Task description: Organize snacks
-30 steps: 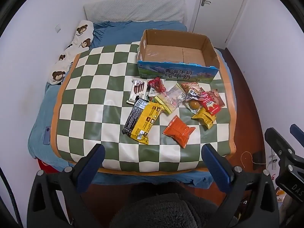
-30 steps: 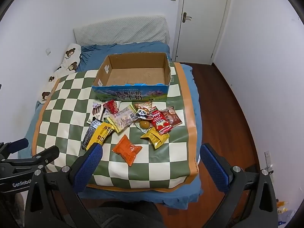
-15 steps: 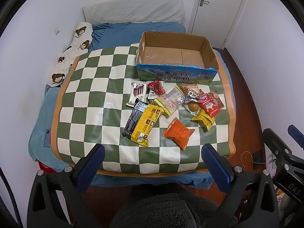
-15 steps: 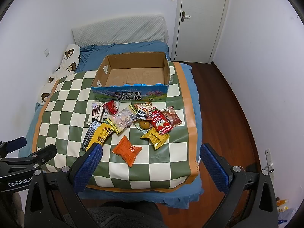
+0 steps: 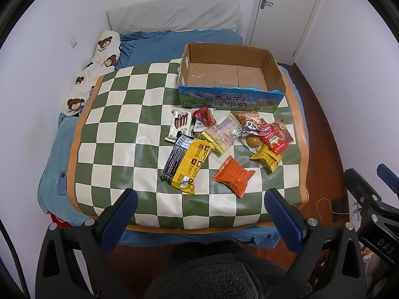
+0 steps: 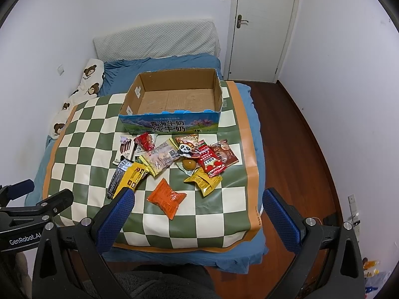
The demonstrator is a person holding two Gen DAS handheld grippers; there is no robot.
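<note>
Several snack packets lie in a loose pile on a green-and-white checked mat (image 5: pixel 119 114) on a bed: an orange packet (image 5: pixel 233 175) (image 6: pixel 166 197), a yellow packet (image 5: pixel 190 165), a smaller yellow packet (image 5: pixel 266 158) (image 6: pixel 204 183), a red packet (image 5: pixel 204 115) and a panda packet (image 6: pixel 185 148). An empty cardboard box (image 5: pixel 228 74) (image 6: pixel 172 99) stands behind them. My left gripper (image 5: pixel 200 203) and right gripper (image 6: pixel 198 203) are both open and empty, held above the mat's near edge.
A bear-print pillow (image 5: pixel 94 74) lies at the left by the wall. A phone (image 5: pixel 62 183) rests on the blue sheet at the left edge. A white door (image 6: pixel 259 25) and wood floor (image 6: pixel 299 149) are on the right.
Both views have shifted slightly; the bed and snacks sit a little lower and nearer. Nothing on the mat has moved and both grippers stay open.
</note>
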